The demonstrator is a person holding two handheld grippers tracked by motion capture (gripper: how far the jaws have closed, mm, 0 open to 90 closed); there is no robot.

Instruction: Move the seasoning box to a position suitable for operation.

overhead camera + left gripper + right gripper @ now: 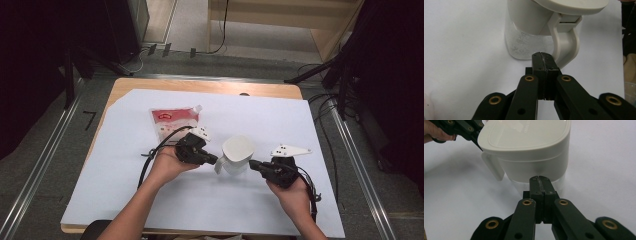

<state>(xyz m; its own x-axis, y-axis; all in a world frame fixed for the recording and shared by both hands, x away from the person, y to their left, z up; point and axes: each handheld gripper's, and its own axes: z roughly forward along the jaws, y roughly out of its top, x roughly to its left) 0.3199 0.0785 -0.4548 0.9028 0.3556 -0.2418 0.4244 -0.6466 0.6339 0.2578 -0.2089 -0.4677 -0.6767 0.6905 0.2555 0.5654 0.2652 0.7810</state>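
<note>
Left gripper (212, 160): jaws clenched, empty, tips at the handle of the white plastic lidded jug (236, 155).
Jug: mid-sheet, toward the near edge.
Right gripper (254, 165): clenched, empty, against its wall.
Advice: open jaws first; brace the body, then grip the handle.

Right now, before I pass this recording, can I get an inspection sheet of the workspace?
Surface: white sheet over a wooden table, flat.
Job's things: lidded white jug upright at centre, lid closed, handle towards the left gripper.
Clutter: red-and-white pouch lying flat behind the left gripper.
Grippers: left gripper at the jug's handle, jaws shut on nothing; right gripper at the jug's opposite wall, jaws shut on nothing; contact cannot be told.
Cables: black cable trailing from the left gripper; more on the floor.
Surroundings: grey floor, metal rails, wooden furniture behind.
</note>
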